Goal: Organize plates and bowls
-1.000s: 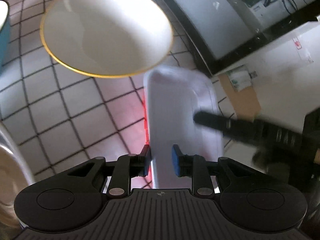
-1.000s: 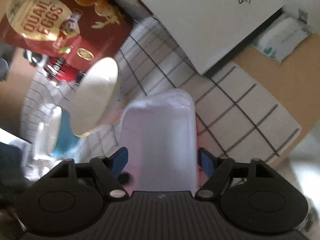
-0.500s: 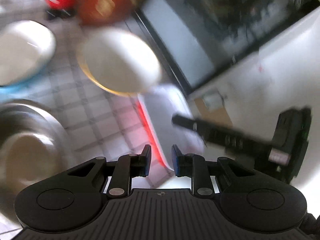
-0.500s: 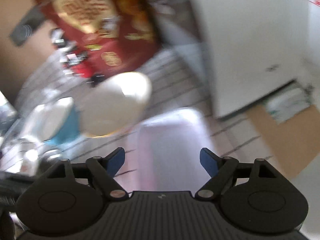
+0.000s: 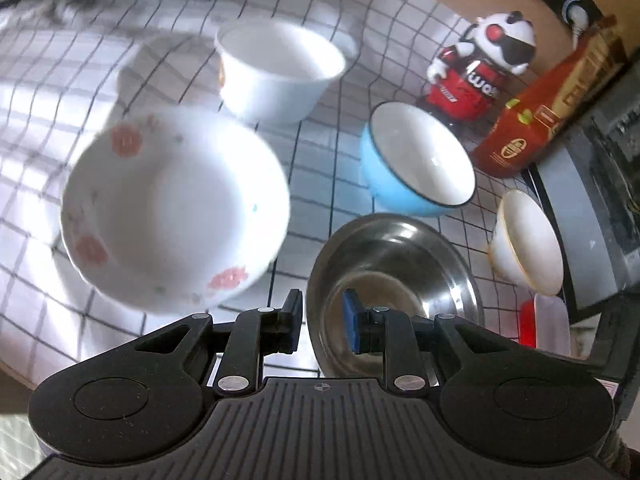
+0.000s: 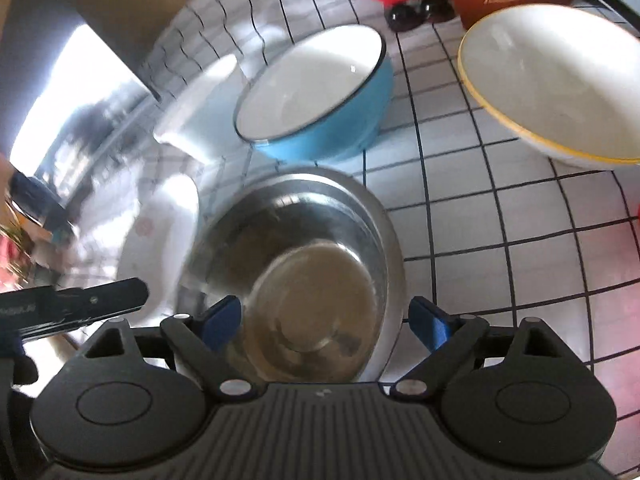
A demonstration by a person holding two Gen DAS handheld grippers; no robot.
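The steel bowl (image 6: 296,280) is sitting on the gridded counter (image 6: 500,208) directly ahead of both tools, and it looks like the likeliest thing to go wrong. Its wall is thin, polished and curved, so hard pads closing on the rim could skid off or tip it. The right gripper (image 6: 326,322) is hovering with its jaws spread wide and empty on either side of the bowl's near edge. The left gripper (image 5: 322,320) is holding its jaws a narrow gap apart, gripping nothing, with the bowl's rim lying in line with that gap; whether a pad is touching the metal I cannot tell. With 2 tools crowding 1 rim, they risk knocking each other.

The dishes are packed close, so a nudged bowl could clink into a neighbour:
- the floral bowl (image 5: 172,208), glazed white with faded red blossoms, just left of the steel one
- the blue bowl (image 6: 316,100), glossy turquoise outside, white inside, dark rim, just behind it
- the gold-rimmed bowl (image 6: 556,80), shallow and flared, off to the right
- a plain white bowl (image 5: 276,68), deep and straight-sided, farther back

All 4 look like smooth ceramic, so chipping is a fair worry.
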